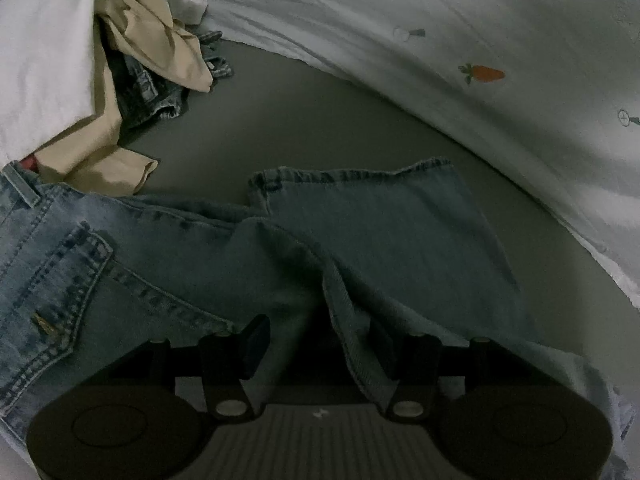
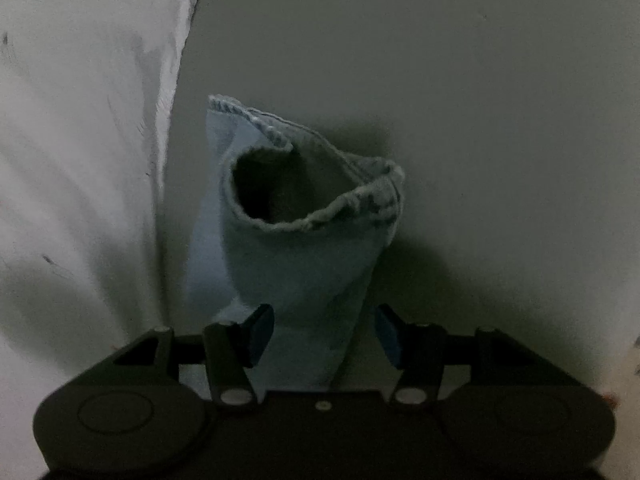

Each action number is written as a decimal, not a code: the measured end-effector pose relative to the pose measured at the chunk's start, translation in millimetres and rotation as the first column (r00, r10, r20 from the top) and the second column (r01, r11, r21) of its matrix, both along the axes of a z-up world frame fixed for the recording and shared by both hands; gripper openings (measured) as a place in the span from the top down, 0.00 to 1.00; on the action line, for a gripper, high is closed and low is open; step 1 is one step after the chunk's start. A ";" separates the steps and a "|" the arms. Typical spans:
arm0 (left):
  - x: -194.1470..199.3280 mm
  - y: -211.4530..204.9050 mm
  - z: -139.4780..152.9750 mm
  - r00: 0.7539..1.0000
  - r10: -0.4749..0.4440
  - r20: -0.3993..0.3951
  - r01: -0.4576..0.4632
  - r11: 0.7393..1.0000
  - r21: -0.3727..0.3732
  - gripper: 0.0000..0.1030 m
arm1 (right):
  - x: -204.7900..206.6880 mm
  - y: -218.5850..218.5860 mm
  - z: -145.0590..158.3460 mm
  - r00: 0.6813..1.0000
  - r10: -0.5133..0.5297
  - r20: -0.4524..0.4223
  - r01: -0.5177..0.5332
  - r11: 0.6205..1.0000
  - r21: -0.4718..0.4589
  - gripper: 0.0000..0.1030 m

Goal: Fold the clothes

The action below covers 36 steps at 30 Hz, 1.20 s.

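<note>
Left gripper (image 1: 316,344): jaws apart, denim of the jeans (image 1: 168,264) lying between them, a raised side seam running up past the right pad. No pad visibly presses the cloth; I read it as not gripped.

Right gripper (image 2: 324,334): jaws apart, straddling a leg end (image 2: 304,264) of the same denim. The cloth rises between the pads, touching or nearly touching the left one, clear of the right. Cuff opening (image 2: 280,188) gapes round beyond.

Jeans lie on the grey bed sheet (image 1: 320,128), seat and back pocket (image 1: 60,280) toward the left edge of the left wrist view, one leg hem (image 1: 352,174) spread flat further out.

Handling, judged: denim is soft but fairly heavy and thick; holds a crease, does not slip readily, not fragile. Doubled seams and hems are stiffest, so best hold is across a hem or the side seam, through both layers. The open cuff should be flattened first, or only one layer gets caught.

Farther: beige garment (image 1: 160,40) heaped on other denim at the far left; white carrot-print quilt (image 1: 440,20) along the far edge of the bed.
</note>
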<state>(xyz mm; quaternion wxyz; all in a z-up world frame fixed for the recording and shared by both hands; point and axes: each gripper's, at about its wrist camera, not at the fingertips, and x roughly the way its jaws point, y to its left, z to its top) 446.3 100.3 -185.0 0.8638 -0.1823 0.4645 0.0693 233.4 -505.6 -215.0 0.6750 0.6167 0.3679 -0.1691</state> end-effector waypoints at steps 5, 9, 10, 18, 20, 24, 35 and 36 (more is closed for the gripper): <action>7.8 -5.7 -6.2 1.000 0.006 -0.011 -0.006 1.000 0.012 0.44 | 31.8 6.8 19.3 0.990 0.130 -0.047 -0.138 0.959 -0.248 0.42; 10.5 -8.9 -9.3 1.000 0.013 -0.010 -0.013 1.000 0.021 0.42 | 53.3 8.9 24.6 0.985 0.169 -0.047 -0.175 0.941 -0.291 0.32; 9.5 -9.1 -9.9 1.000 0.011 -0.010 -0.011 1.000 0.021 0.42 | 50.4 10.1 24.5 0.984 0.174 -0.044 -0.179 0.939 -0.293 0.32; -3.1 -5.6 -9.9 1.000 -0.013 -0.013 0.013 1.000 0.023 0.42 | 23.6 8.8 3.1 0.990 0.126 0.070 -0.122 0.991 -0.058 0.38; -2.7 -3.7 -11.1 1.000 -0.011 -0.017 0.011 1.000 0.011 0.40 | 22.6 8.1 -5.7 0.990 0.097 0.102 -0.103 0.993 0.060 0.35; 5.9 -2.0 -13.6 1.000 0.001 -0.027 -0.001 1.000 0.003 0.39 | 32.7 15.1 -19.1 0.986 0.098 0.135 -0.121 0.978 0.171 0.38; 5.0 0.2 -18.8 0.999 0.025 -0.027 -0.026 0.999 -0.021 0.38 | 28.3 18.2 -10.4 0.992 0.078 0.101 -0.092 0.986 0.139 0.93; 6.1 0.7 -19.2 0.999 0.022 -0.033 -0.023 1.000 -0.022 0.38 | 27.4 17.9 -6.4 0.991 0.084 0.102 -0.097 0.986 0.132 0.93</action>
